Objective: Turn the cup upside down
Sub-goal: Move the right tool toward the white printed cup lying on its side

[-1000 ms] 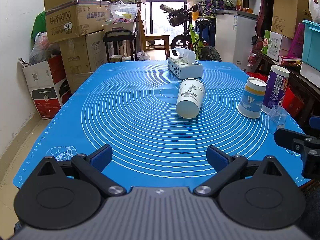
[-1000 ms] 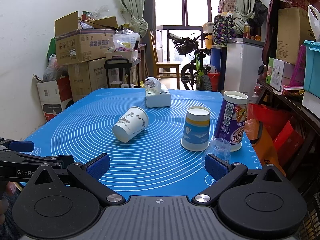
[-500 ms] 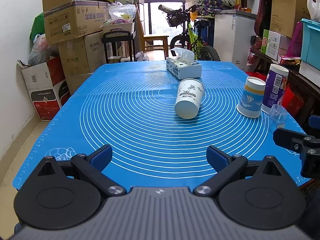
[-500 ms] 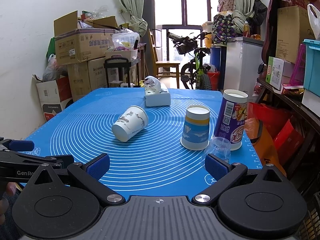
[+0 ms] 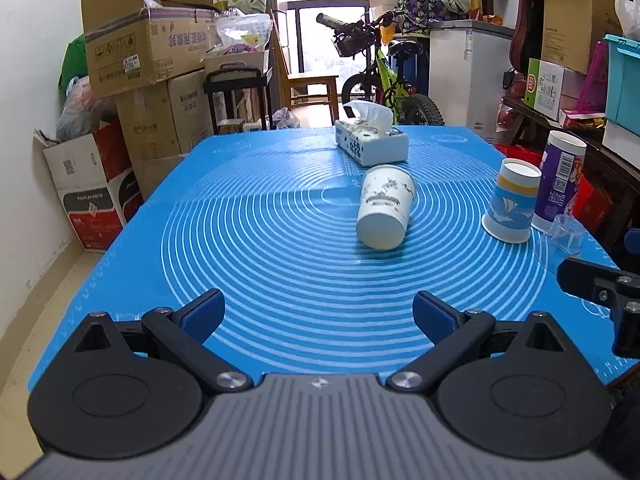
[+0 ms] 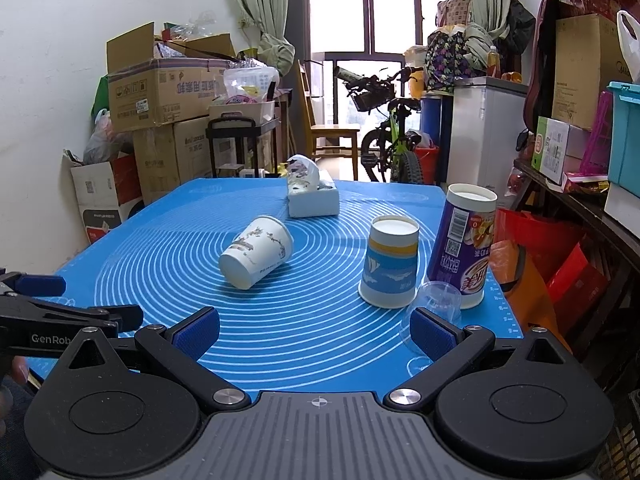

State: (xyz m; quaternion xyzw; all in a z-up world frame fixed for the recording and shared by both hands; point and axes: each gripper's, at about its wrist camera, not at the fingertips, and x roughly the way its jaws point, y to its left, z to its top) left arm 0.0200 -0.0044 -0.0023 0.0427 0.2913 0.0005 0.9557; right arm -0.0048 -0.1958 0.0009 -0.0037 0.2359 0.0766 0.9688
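Two grippers are hovering at the near edge of your blue mat (image 5: 248, 240): the left gripper (image 5: 319, 314) and right gripper (image 6: 315, 332) are both gaping wide, gripping nothing. "GenRob" is showing on the left one's arm. The white cup (image 5: 385, 212) is lying on its side mid-mat, base facing you, before the tissue box (image 5: 372, 145).

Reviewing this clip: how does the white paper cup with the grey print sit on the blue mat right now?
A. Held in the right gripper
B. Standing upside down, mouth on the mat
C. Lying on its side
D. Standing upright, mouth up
C: the white paper cup lies on its side on the blue mat, its closed base towards the cameras, apart from both the left gripper and the right gripper, which are open and empty.
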